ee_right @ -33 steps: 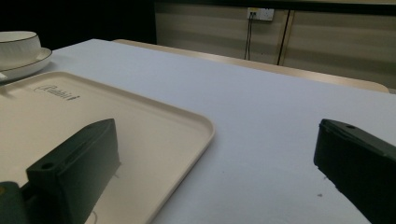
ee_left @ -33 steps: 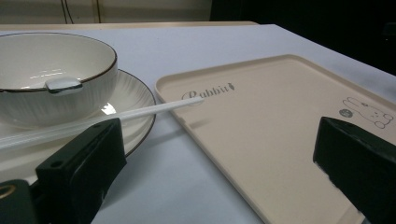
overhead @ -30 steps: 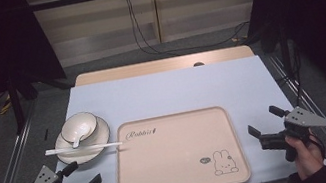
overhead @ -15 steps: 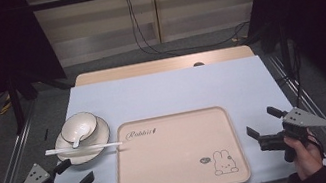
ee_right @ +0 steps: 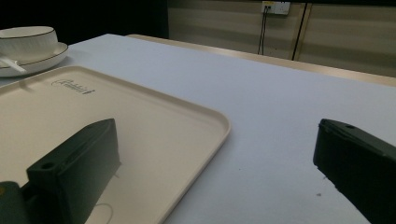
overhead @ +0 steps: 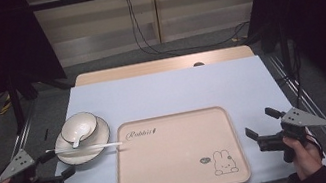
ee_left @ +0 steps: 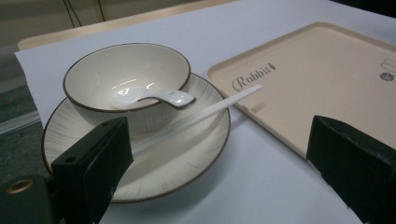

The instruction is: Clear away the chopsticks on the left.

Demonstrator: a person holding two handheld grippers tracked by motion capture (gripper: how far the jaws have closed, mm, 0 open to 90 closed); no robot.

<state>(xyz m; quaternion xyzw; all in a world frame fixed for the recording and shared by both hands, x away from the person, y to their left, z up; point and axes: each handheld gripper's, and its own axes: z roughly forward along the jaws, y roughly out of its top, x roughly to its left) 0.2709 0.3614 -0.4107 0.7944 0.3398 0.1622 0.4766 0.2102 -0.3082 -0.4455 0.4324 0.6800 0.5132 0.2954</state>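
A white bowl with a dark rim stands on a matching plate at the left of the table, and a white spoon rests in the bowl. A long white chopstick lies across the plate, its tip over the edge of the beige rabbit tray. My left gripper is open at the table's left front corner, pointing at the plate and bowl. Its jaws have just been closing a little, with nothing between them. My right gripper is open and empty beside the tray's right edge.
The table's pale blue top stretches behind the tray, with a wooden strip at the far edge. Metal rails run along both sides. Cables hang down the back wall.
My left gripper has moved left and slightly up, off the table's front-left corner. The right gripper, dishes and tray have kept still.
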